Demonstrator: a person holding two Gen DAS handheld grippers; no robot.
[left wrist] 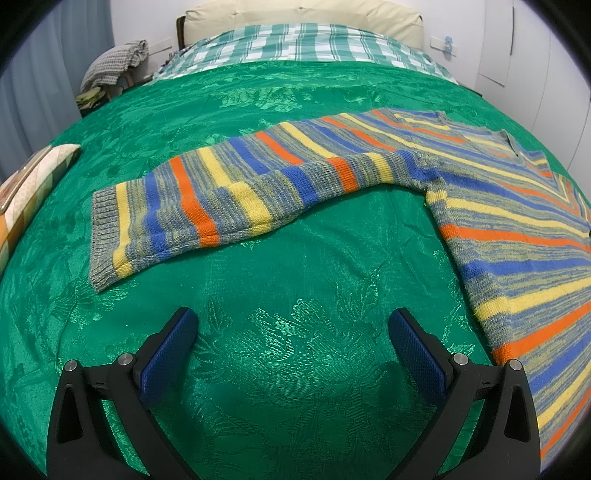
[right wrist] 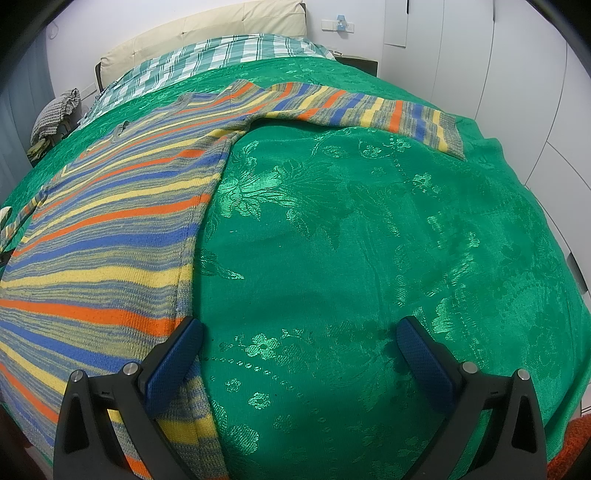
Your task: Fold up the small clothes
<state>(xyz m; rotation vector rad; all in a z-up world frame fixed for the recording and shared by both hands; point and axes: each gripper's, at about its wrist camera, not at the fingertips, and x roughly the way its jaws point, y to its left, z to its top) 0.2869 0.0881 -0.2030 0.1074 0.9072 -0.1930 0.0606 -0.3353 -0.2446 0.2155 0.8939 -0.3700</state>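
Striped sweater (left wrist: 509, 221) flat on green bedspread (left wrist: 295, 350), both sleeves spread outward. Plaid sheet (left wrist: 295, 42), cream headboard (left wrist: 303, 16) beyond; white wardrobe doors (right wrist: 480, 55) on one side.

Left view only: left sleeve (left wrist: 207, 199), patterned cushion (left wrist: 26, 192) at bed edge. Right view only: right sleeve (right wrist: 369, 107).

Left gripper (left wrist: 291, 325) spread wide, empty, over bare bedspread. Right gripper (right wrist: 299, 328) spread wide, empty, one finger above sweater's side edge.

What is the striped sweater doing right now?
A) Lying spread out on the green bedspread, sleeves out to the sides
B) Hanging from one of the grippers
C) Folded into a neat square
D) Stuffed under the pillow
A: the sweater lies flat on the green bedspread, one sleeve stretched sideways, and both grippers, left and right, are open and empty.
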